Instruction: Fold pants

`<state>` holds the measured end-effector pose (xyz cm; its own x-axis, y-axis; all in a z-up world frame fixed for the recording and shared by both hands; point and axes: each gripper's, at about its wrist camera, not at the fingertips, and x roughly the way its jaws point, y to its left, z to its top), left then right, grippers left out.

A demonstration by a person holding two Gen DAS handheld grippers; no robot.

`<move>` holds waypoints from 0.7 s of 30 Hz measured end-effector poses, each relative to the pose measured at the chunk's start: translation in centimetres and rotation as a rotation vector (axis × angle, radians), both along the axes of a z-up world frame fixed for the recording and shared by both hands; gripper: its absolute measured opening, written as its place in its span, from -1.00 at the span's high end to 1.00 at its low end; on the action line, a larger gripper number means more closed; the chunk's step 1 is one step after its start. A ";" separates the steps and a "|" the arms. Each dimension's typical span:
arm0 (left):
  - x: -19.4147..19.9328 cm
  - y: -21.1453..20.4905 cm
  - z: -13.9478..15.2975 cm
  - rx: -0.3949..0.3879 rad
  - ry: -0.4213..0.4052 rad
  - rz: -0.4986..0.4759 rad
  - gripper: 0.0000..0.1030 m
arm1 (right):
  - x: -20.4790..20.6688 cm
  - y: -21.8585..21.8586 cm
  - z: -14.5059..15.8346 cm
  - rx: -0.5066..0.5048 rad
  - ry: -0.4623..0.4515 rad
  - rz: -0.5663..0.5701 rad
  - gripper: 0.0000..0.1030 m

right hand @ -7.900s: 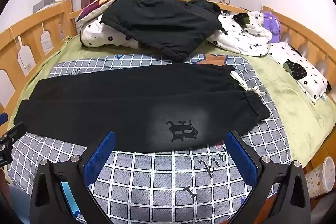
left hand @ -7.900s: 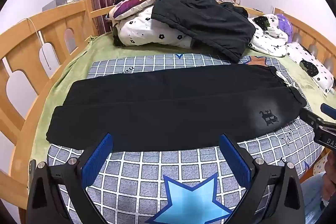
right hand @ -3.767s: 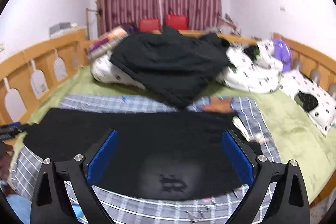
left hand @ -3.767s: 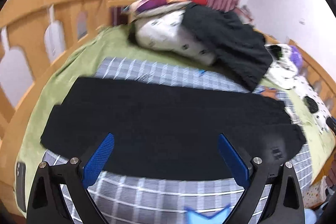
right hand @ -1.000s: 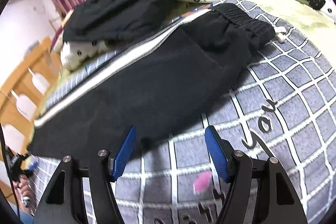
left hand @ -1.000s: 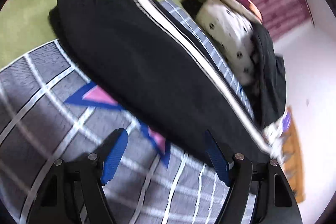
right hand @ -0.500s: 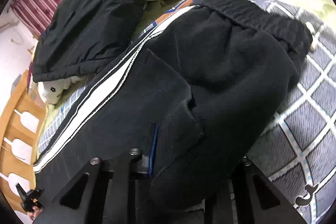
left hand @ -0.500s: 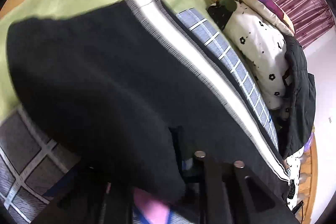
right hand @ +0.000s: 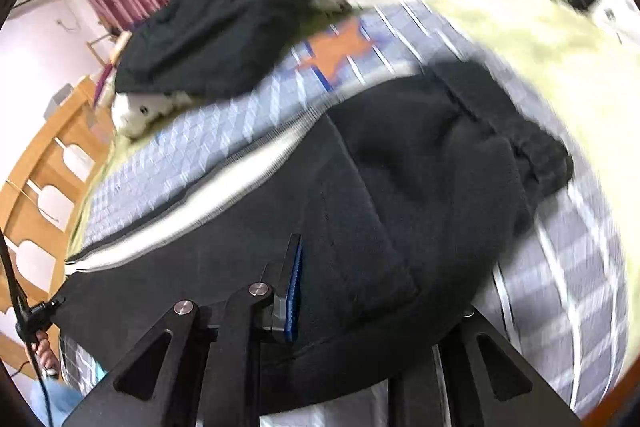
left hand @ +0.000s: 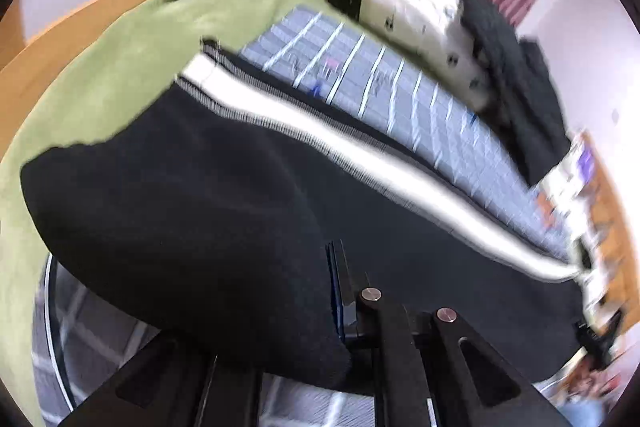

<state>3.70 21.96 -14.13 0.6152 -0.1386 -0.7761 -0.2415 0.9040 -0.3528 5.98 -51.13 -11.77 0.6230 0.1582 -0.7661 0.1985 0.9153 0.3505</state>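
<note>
Black pants (left hand: 224, 203) fill both frames' centres, lying on the bed (left hand: 120, 39). Left tongs (left hand: 338, 291) and right tongs (right hand: 316, 291) each clamp the near edge. Lift both evenly, keeping the fabric taut.

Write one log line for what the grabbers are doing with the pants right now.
step: first fold | left gripper: shut on pants hem end | right gripper: shut on pants waist end | near edge lifted off bedspread

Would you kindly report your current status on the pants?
Left tool and right tool shut on pants. Near edge raised off bed. Nothing in the way.
</note>
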 end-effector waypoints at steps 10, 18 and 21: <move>-2.3 -1.2 -1.0 0.101 0.041 0.078 -0.41 | -5.9 -3.5 -1.2 0.137 -0.118 -0.197 -0.46; -5.5 -0.3 -1.4 0.077 -0.013 0.171 -0.52 | 0.7 -7.4 -2.9 0.221 -0.070 -0.371 -0.41; -5.6 0.2 -1.5 0.059 -0.023 0.189 -0.52 | 2.2 -7.6 -1.2 0.161 -0.098 -0.328 0.44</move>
